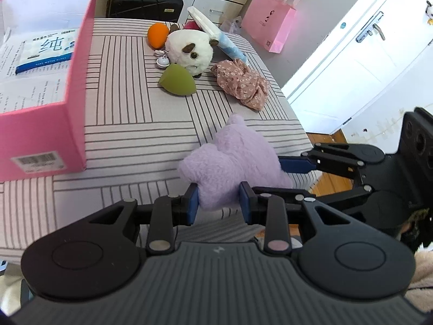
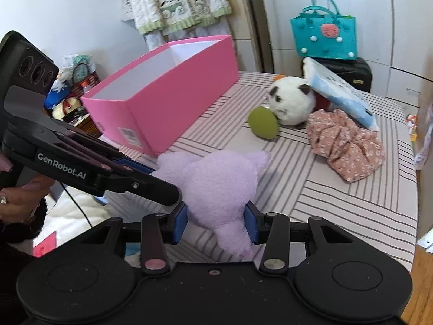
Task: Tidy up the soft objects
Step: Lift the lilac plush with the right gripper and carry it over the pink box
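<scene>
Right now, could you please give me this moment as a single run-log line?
left gripper: shut on purple plush | right gripper: shut on purple plush | pink box: open, wipes pack inside | remaining: white plush, scrunchie
</scene>
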`<action>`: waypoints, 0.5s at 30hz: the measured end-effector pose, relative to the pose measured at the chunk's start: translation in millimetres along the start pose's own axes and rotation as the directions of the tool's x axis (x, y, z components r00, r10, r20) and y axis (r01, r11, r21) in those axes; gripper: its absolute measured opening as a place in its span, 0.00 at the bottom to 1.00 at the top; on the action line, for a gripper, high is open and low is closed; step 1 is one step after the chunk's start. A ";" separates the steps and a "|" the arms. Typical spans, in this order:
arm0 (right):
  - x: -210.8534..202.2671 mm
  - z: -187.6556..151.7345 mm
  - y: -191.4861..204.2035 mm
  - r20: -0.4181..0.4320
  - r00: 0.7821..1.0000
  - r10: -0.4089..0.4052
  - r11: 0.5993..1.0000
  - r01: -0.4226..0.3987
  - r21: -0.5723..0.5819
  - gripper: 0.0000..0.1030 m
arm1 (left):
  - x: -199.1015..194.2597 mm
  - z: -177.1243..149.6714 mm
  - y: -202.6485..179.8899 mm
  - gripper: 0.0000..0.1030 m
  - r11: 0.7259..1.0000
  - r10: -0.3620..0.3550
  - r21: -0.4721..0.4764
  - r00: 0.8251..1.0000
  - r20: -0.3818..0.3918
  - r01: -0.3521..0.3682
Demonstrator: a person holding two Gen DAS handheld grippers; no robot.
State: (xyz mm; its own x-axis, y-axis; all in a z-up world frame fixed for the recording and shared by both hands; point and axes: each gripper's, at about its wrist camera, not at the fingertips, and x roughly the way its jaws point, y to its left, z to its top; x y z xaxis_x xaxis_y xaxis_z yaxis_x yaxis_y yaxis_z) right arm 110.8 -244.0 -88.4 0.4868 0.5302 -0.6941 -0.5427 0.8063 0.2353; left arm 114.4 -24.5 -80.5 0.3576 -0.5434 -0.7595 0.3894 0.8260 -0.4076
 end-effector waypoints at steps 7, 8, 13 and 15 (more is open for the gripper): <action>-8.0 12.7 21.9 -0.032 0.998 0.049 0.998 -0.050 -0.046 0.48 | -31.0 -5.9 0.4 0.29 0.999 0.010 0.031 1.000 -0.014 -0.010; -9.2 14.6 25.2 -0.033 0.998 0.053 0.997 -0.055 -0.056 0.48 | -35.5 -6.3 0.1 0.29 0.999 0.014 0.036 1.000 -0.011 -0.014; -17.0 26.5 46.3 -0.025 0.997 0.076 0.990 -0.079 -0.117 0.48 | -62.2 -10.4 1.1 0.29 0.996 0.042 0.073 0.999 0.027 -0.044; -18.2 32.0 54.7 -0.015 0.997 0.079 0.986 -0.080 -0.144 0.48 | -71.8 -11.7 2.3 0.29 0.994 0.056 0.090 0.997 0.052 -0.061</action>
State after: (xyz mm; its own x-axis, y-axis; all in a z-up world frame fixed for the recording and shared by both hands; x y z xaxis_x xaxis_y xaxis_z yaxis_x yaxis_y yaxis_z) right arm 94.1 -201.1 -41.1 0.4321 0.5883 -0.6835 -0.6730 0.7148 0.1898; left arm 79.7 18.2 -32.9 0.4228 -0.5031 -0.7537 0.4419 0.8406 -0.3132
